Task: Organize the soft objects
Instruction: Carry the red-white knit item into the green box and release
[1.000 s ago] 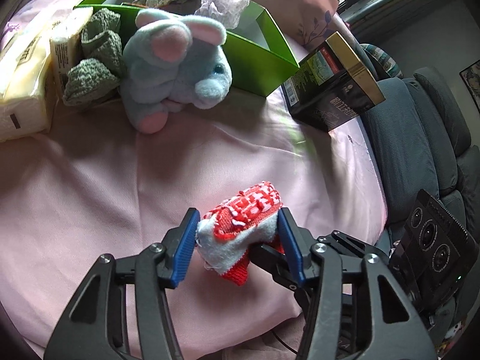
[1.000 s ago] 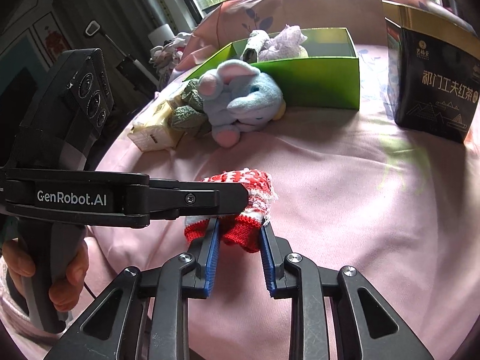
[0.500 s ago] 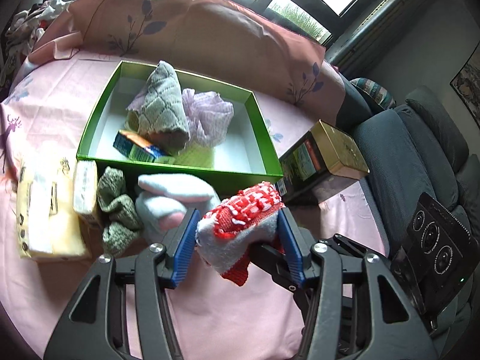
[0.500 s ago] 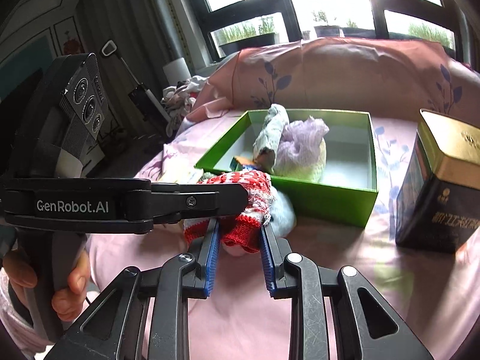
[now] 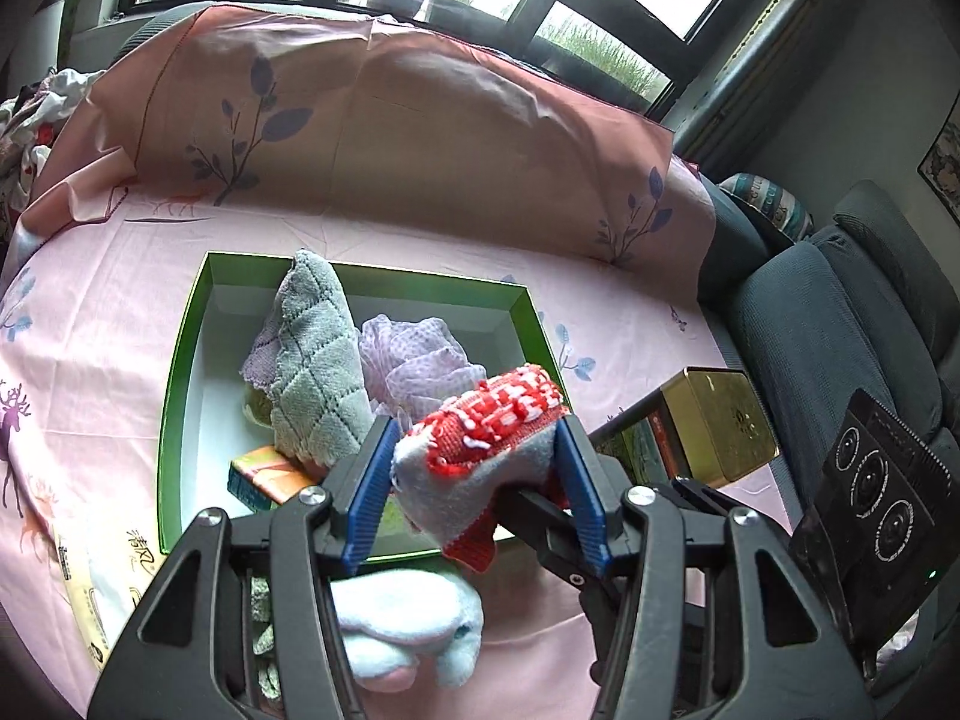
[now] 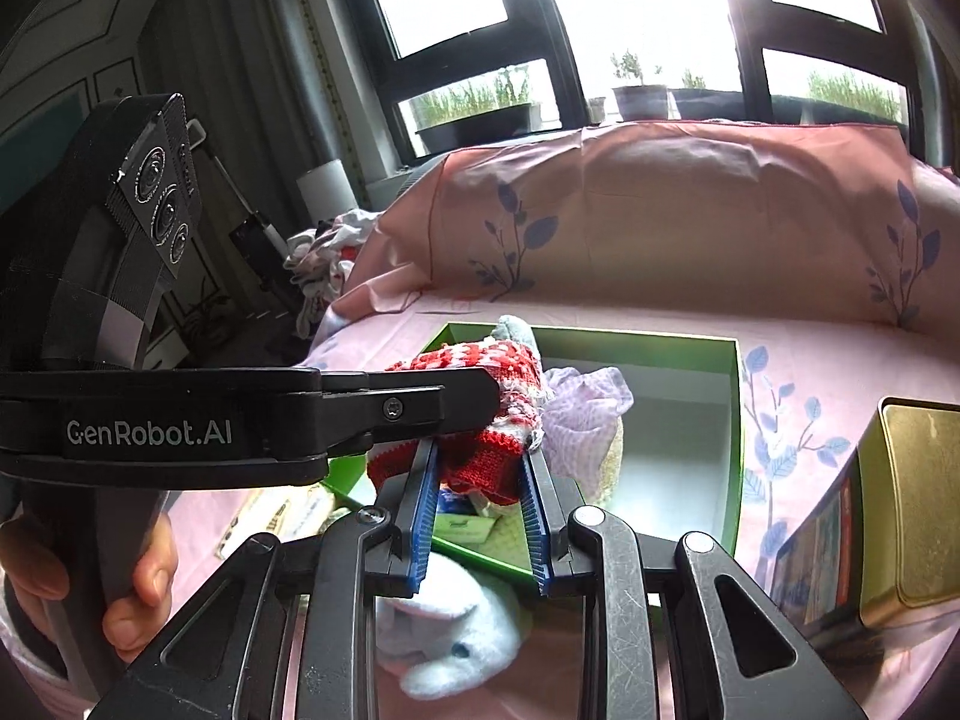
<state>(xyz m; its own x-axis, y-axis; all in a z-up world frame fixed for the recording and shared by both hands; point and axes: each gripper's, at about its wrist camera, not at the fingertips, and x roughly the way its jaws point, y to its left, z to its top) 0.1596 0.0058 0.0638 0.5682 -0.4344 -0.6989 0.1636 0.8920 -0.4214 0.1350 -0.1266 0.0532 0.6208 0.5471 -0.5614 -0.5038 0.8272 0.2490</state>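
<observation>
A red-and-white knitted sock [image 5: 486,426] hangs in the air, pinched from both sides. My left gripper [image 5: 477,474] is shut on its wide end, and my right gripper [image 6: 480,474] is shut on its red lower part [image 6: 480,456]. Both hold it above the near edge of an open green box [image 5: 180,390] on the pink bedsheet. Inside the box lie a grey quilted cloth [image 5: 318,360], a lilac cloth [image 5: 414,360] and a small orange-and-blue carton [image 5: 264,477]. A pale blue plush toy [image 5: 408,630] lies on the sheet under the grippers, in front of the box.
A gold-lidded black tin [image 5: 714,420] stands right of the box. Tissue packs [image 5: 90,594] and grey-green knitted pieces [image 5: 261,624] lie at the lower left. A pink leaf-print cushion [image 5: 390,126] backs the bed, a dark armchair [image 5: 840,324] stands right. A hand [image 6: 144,588] grips the left gripper's handle.
Both grippers have lifted the sock off the sheet and carried it forward, from in front of the plush toy to above the box's near edge. The grips have not changed.
</observation>
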